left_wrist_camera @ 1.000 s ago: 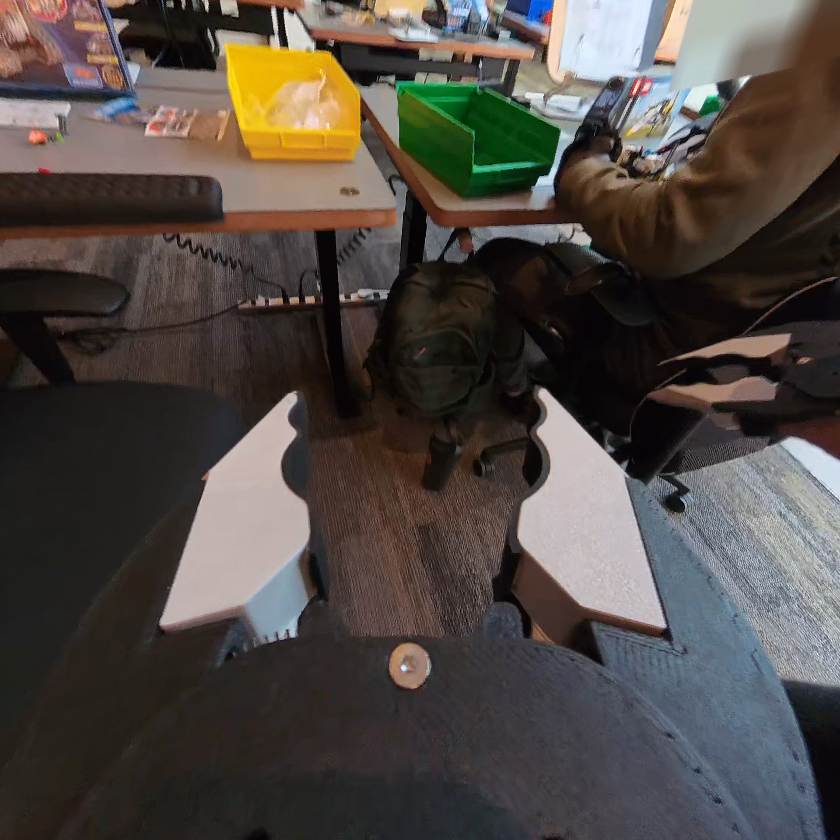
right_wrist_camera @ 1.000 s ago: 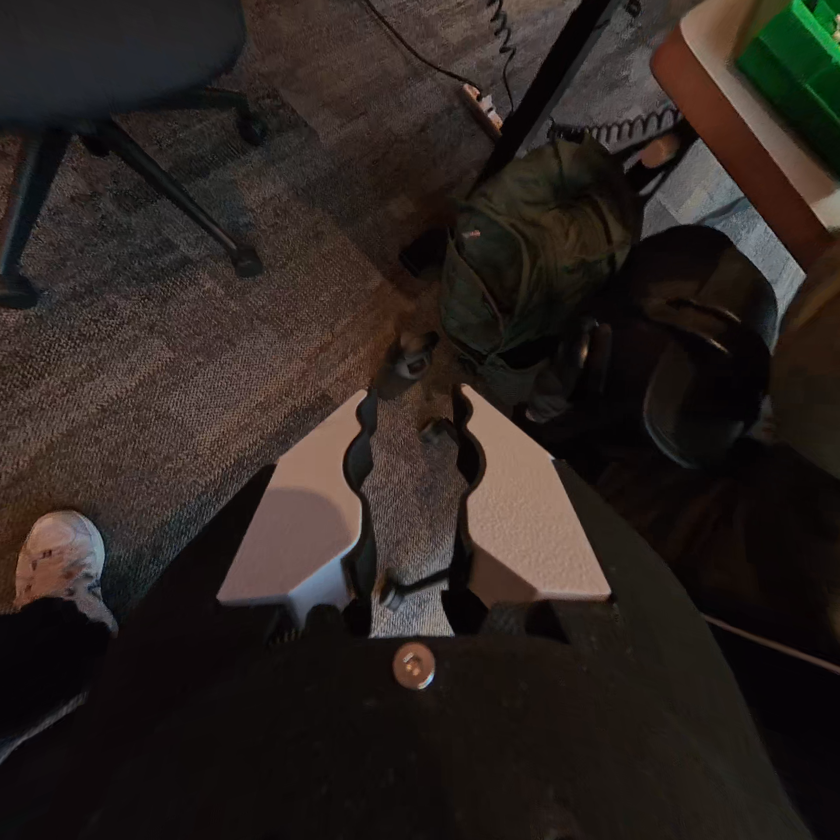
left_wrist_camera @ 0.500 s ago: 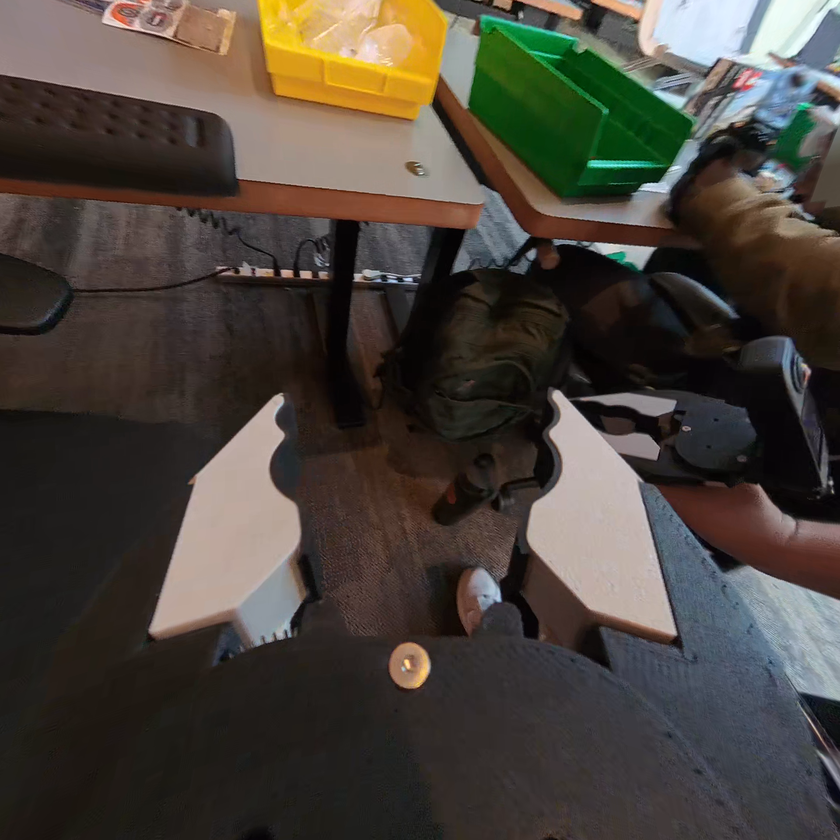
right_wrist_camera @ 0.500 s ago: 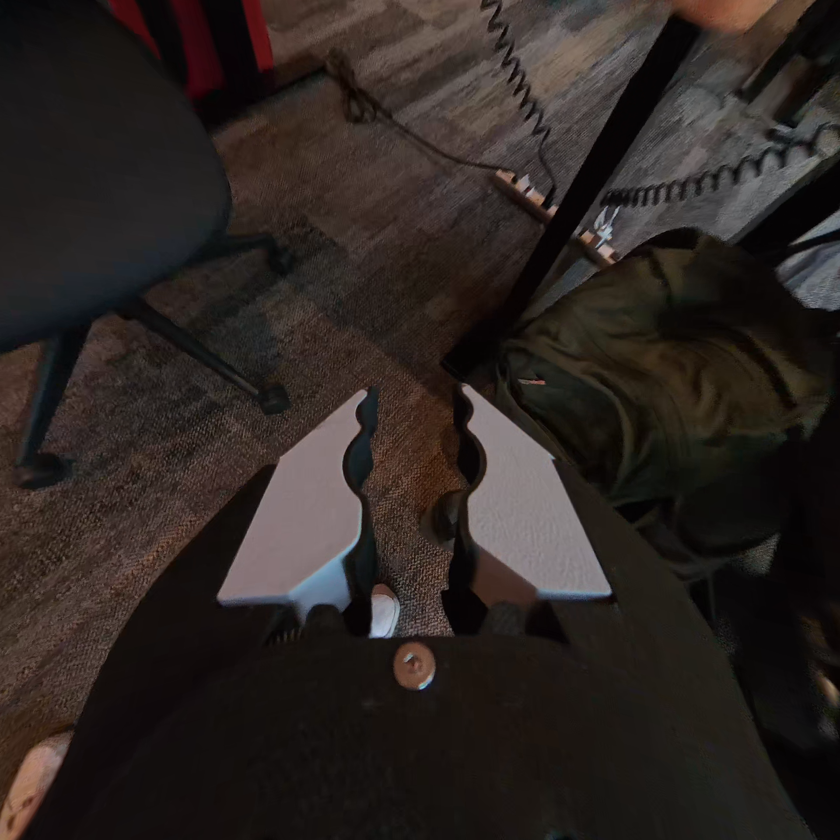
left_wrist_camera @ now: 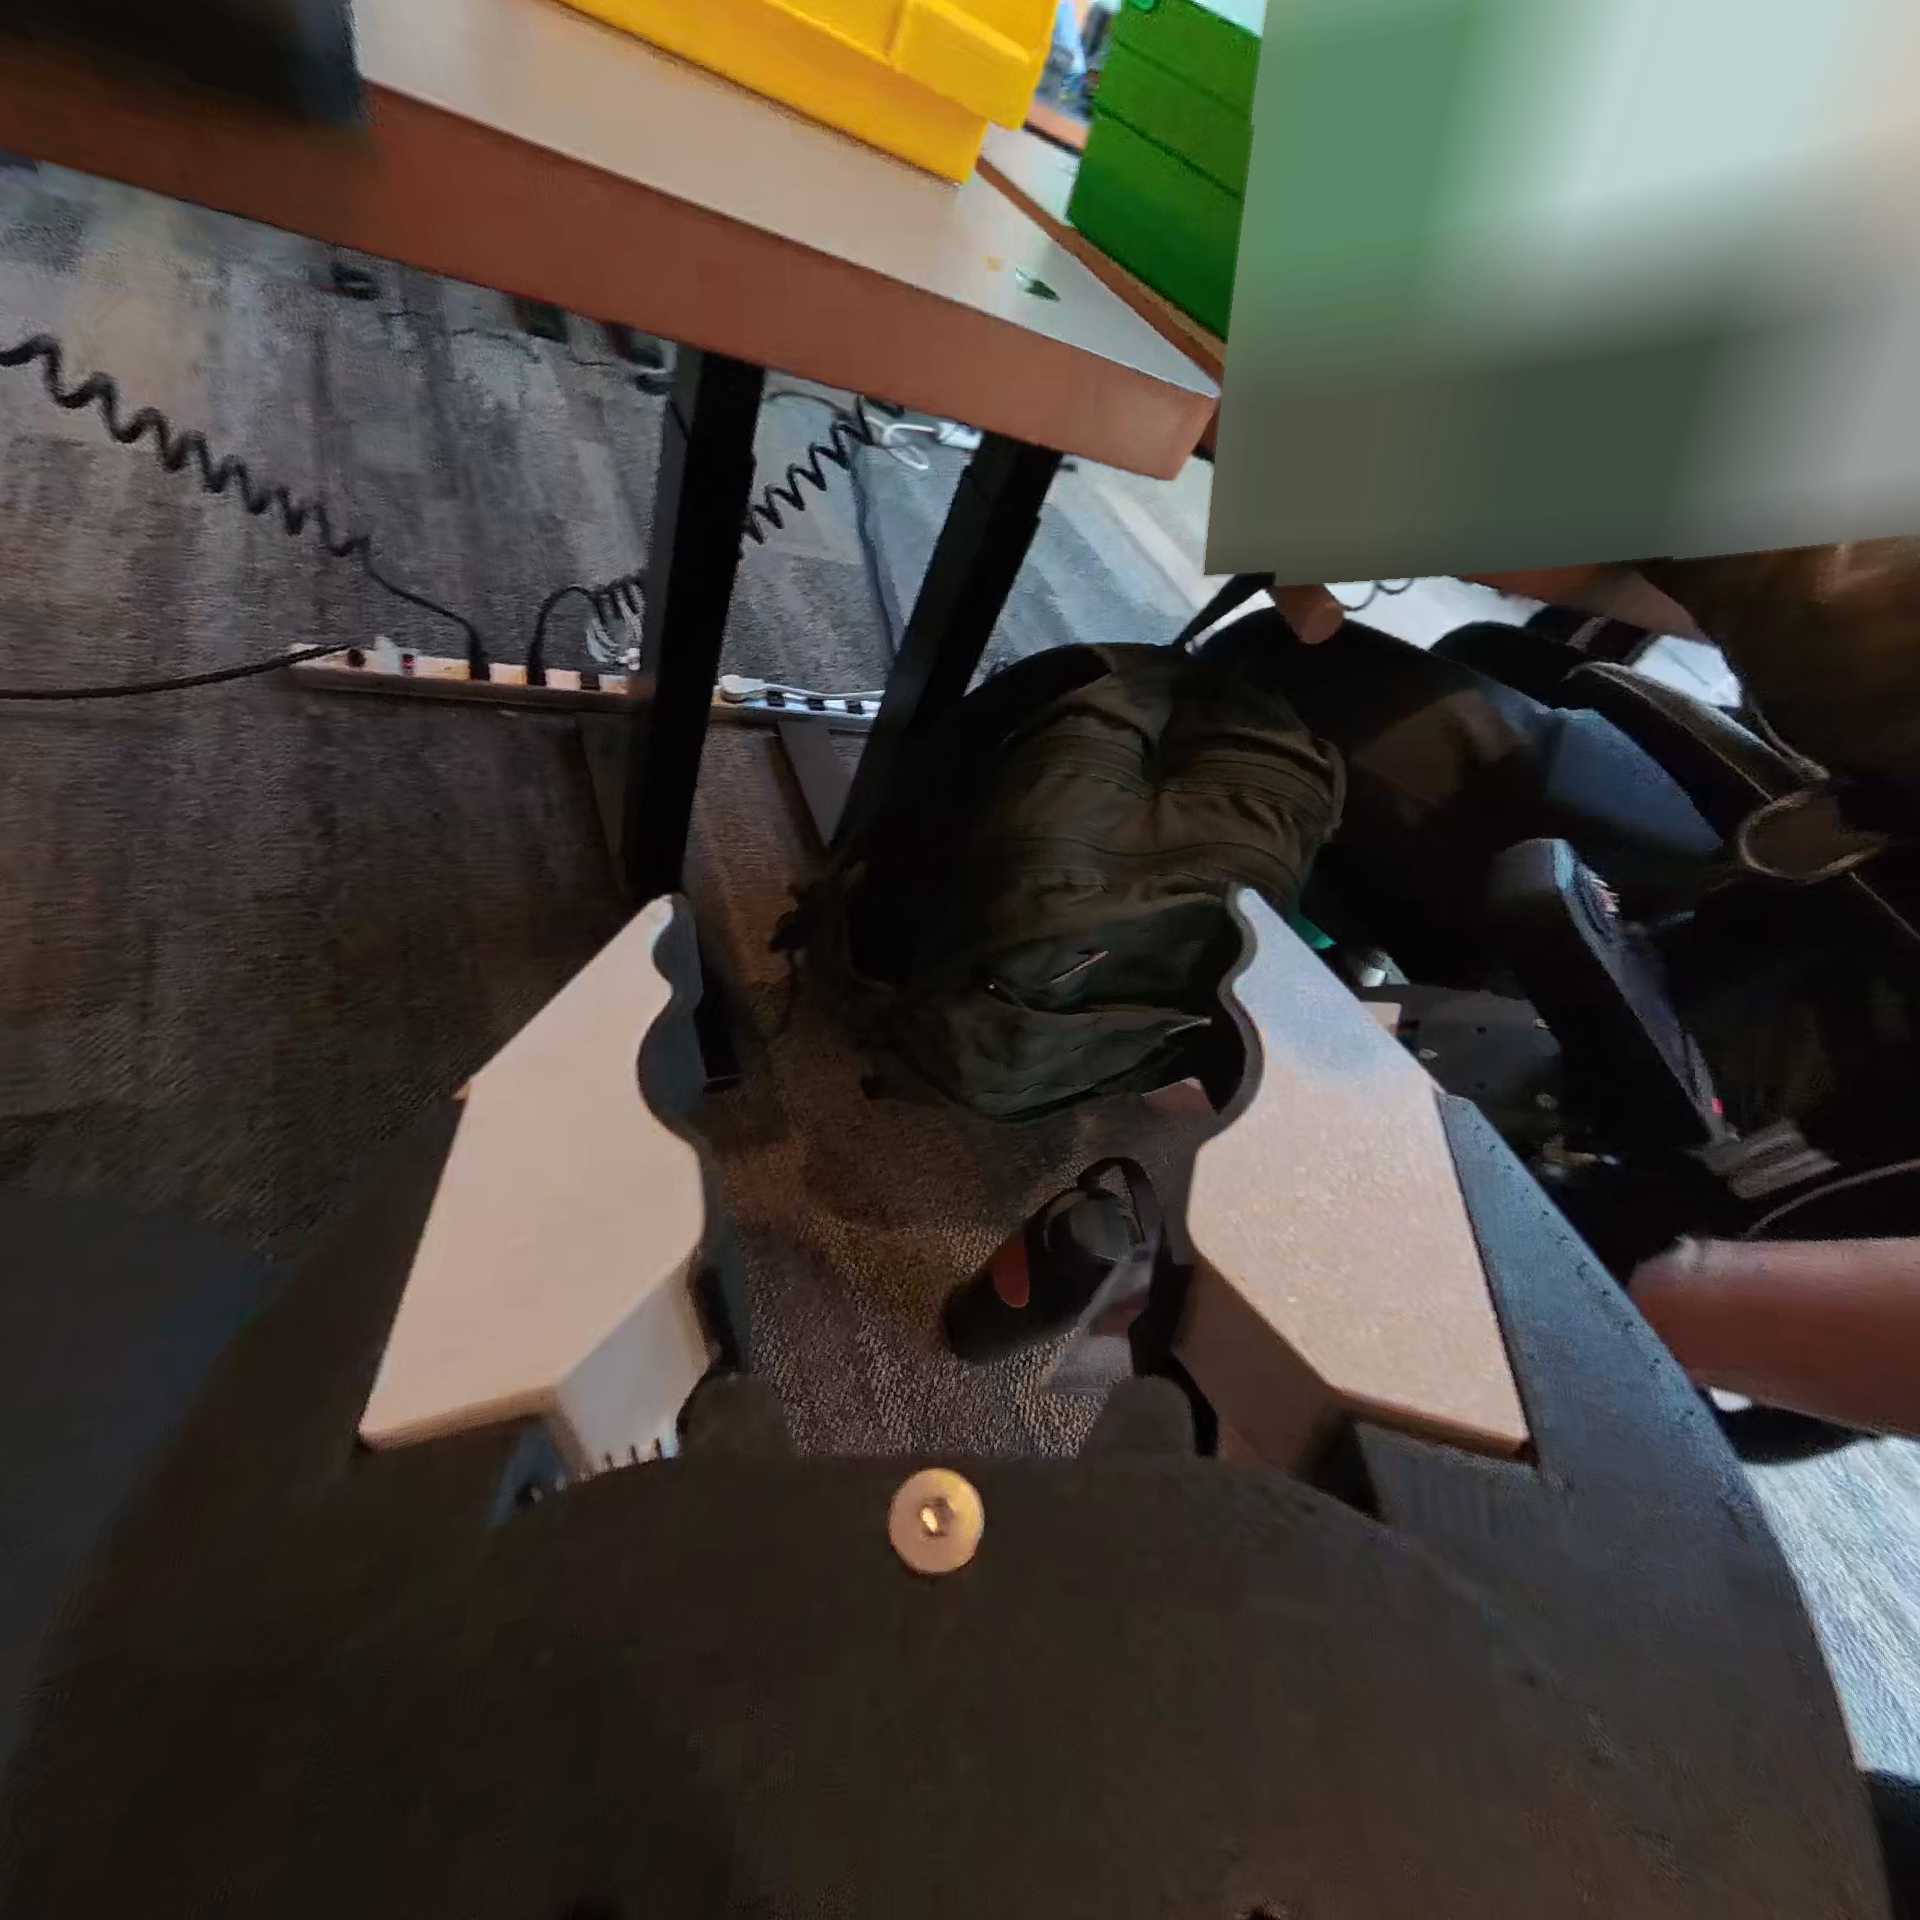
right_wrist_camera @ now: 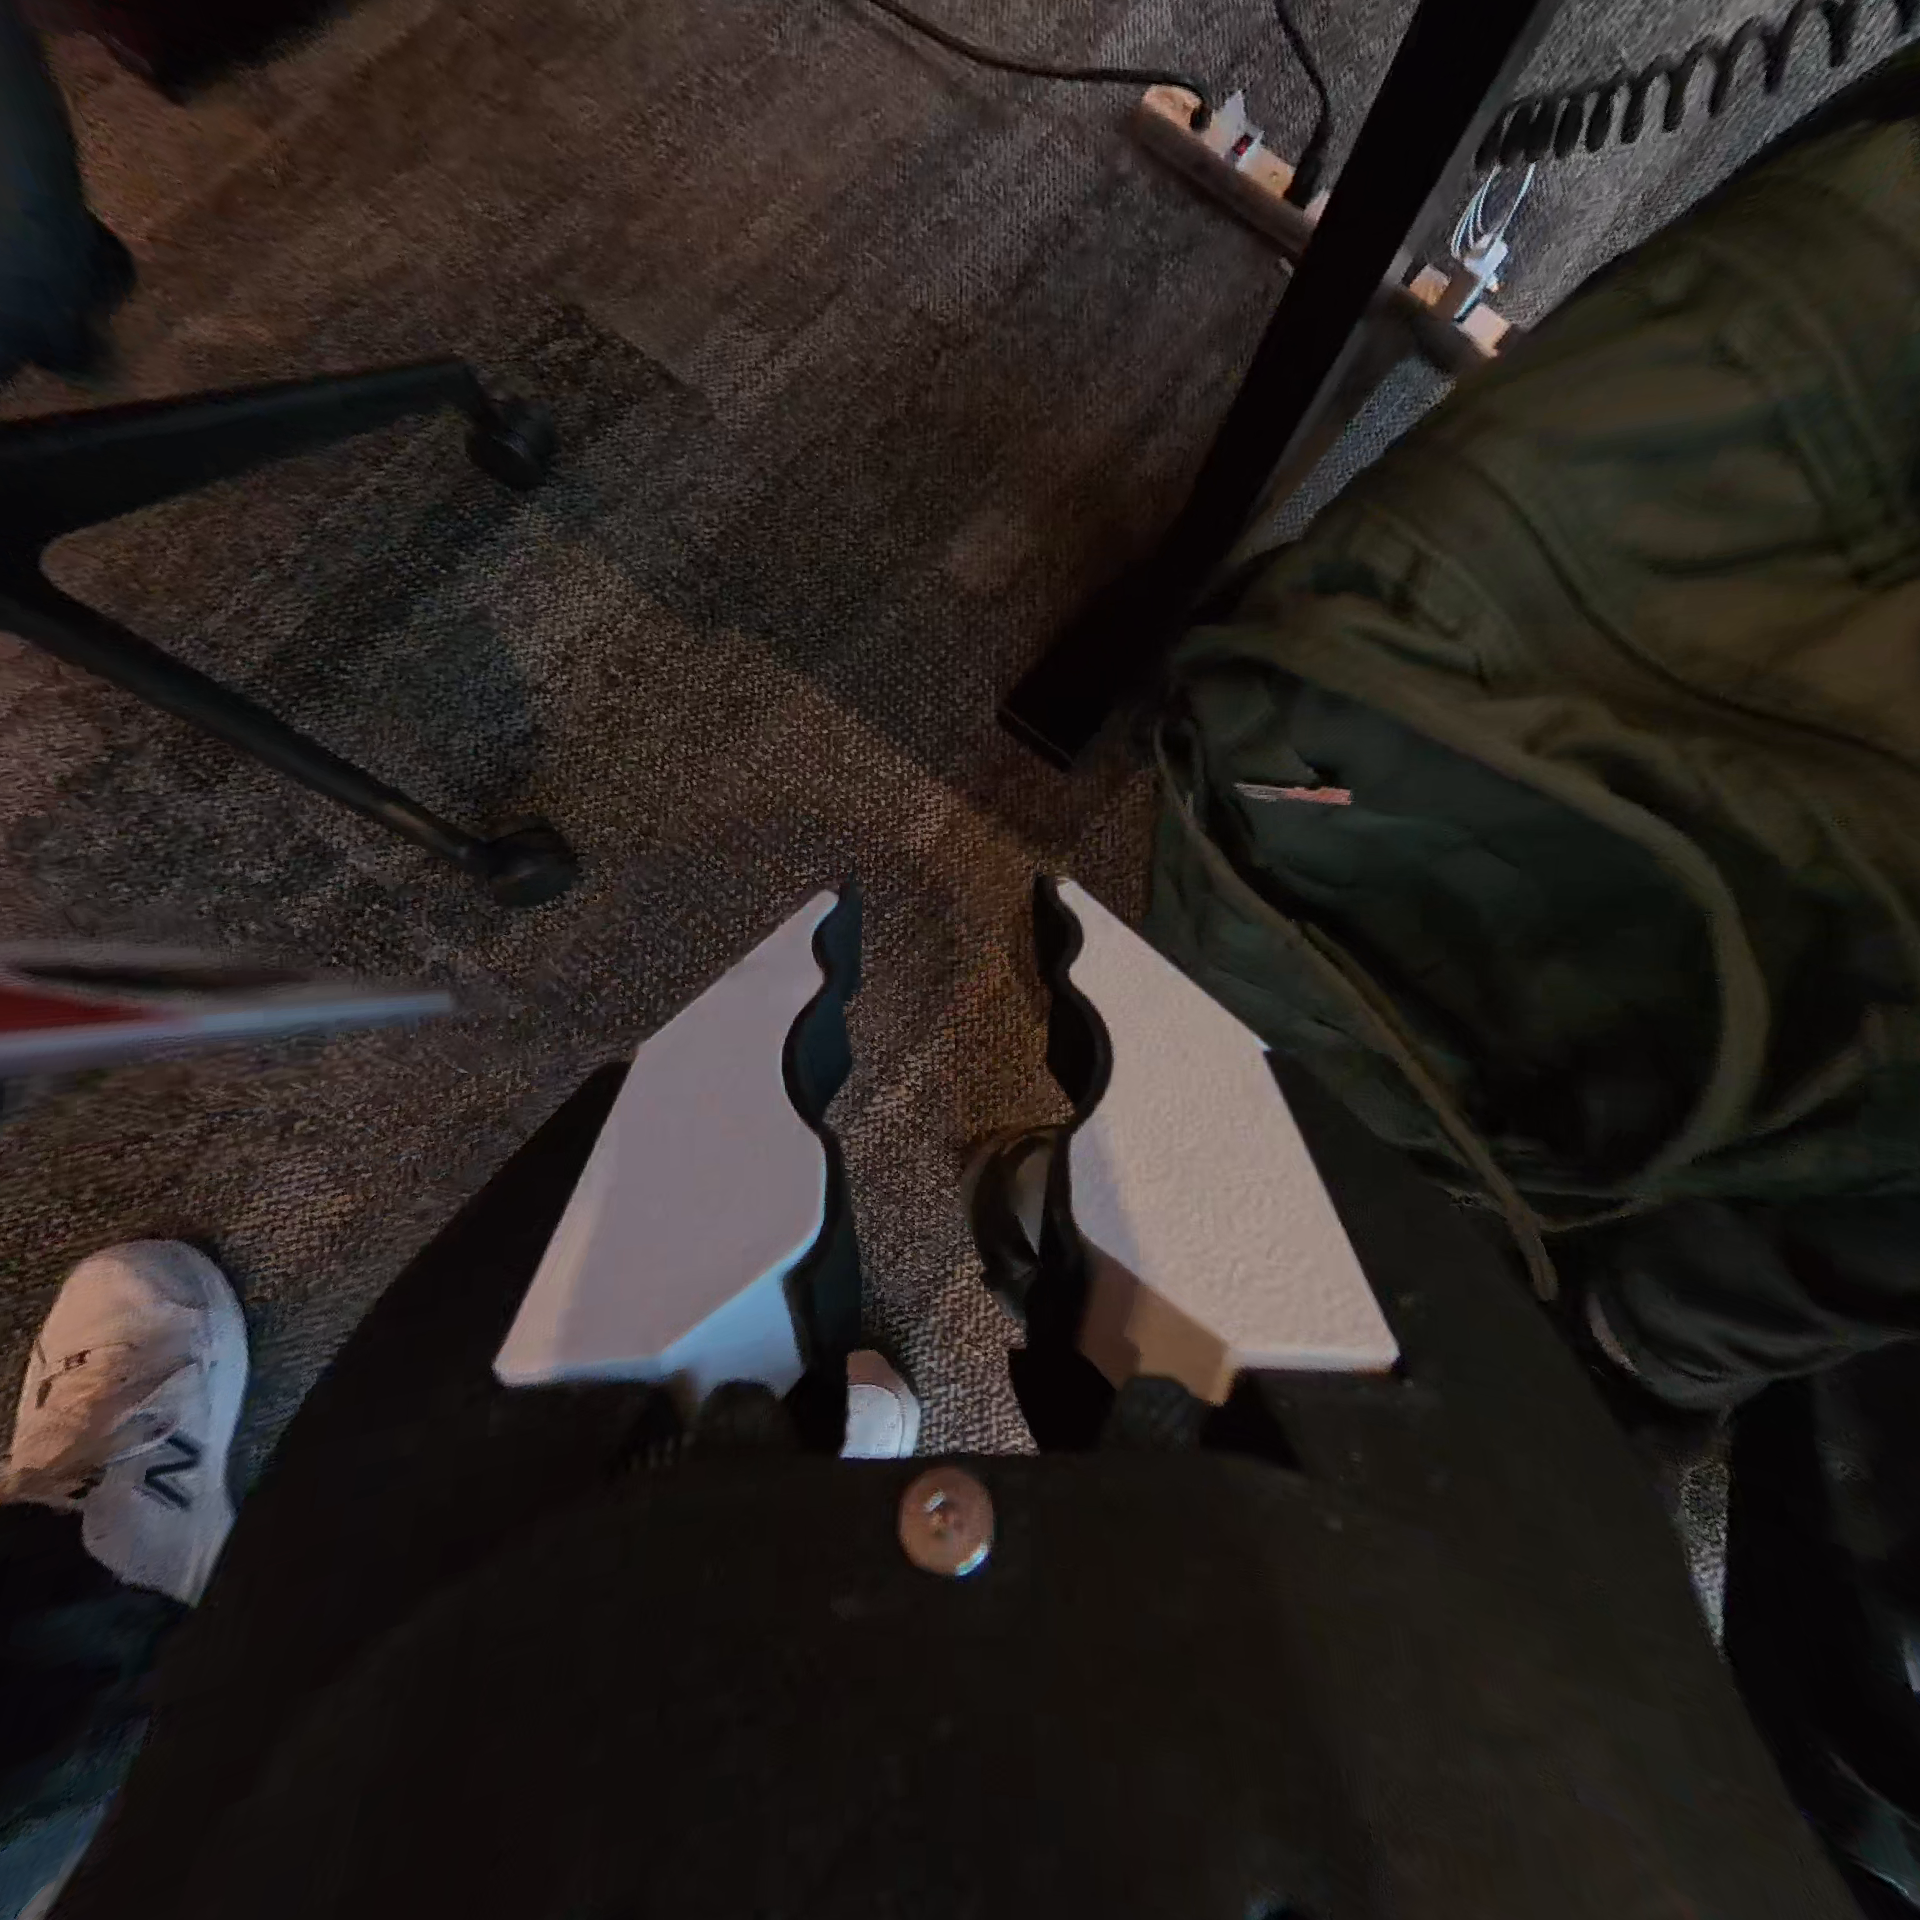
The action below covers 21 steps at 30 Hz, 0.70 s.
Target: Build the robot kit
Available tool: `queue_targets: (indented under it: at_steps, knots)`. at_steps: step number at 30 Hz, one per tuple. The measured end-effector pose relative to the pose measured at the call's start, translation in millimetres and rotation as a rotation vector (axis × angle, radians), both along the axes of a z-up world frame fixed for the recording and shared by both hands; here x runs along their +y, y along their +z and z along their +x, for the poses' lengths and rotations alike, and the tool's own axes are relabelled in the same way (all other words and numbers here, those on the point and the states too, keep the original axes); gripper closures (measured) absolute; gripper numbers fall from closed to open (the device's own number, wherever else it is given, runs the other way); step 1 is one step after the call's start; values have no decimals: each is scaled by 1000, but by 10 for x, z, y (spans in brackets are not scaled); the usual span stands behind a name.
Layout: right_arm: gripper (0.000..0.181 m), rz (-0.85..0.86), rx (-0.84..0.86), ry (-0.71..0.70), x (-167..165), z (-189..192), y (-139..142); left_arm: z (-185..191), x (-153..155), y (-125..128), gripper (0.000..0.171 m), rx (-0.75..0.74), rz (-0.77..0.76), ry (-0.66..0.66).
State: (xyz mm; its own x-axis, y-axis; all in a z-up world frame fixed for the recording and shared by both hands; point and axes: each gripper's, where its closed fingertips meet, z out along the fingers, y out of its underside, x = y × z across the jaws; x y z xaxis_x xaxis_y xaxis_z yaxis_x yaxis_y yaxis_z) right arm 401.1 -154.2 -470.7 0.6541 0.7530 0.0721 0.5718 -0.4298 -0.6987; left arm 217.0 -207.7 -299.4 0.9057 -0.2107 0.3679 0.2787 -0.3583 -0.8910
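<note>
While both tools hang empty above the carpet (left_wrist_camera: pixel 260 935), the left tool (left_wrist_camera: pixel 951 997) gapes wide and the right tool (right_wrist_camera: pixel 948 977) stands narrowly parted; a dark bottle (left_wrist_camera: pixel 1049 1283) lies just before the green backpack (left_wrist_camera: pixel 1101 883).

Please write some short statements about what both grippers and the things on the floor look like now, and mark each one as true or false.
1. The left gripper is open and holds nothing. True.
2. A dark bottle with a red patch lies on the carpet between the left gripper's fingers in its view. True.
3. The right gripper is clamped on the green backpack. False: its jaws stand a little apart with only carpet between them, and the backpack lies to its right.
4. The yellow bin stands on the floor. False: it sits on the desk.
5. A white shoe shows at the lower left of the right wrist view. True.
</note>
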Motion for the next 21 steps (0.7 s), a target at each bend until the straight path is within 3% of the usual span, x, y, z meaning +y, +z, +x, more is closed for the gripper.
queue_targets:
  at_steps: [6,12,18,21]
  knots:
    - [147,-56,-66,-41,-136,-280,-659,-277,-317,-305,76,11,2,-48]
    - [148,-130,-111,-78,-234,-669,-1546,-1103,-878,-571,83,-61,12,97]
    - [149,-57,-429,134,-31,-804,-2428,-1629,-1210,-846,83,-49,41,222]
    - [150,-37,-575,218,183,-728,-2653,-1755,-1313,-937,83,-38,42,267]
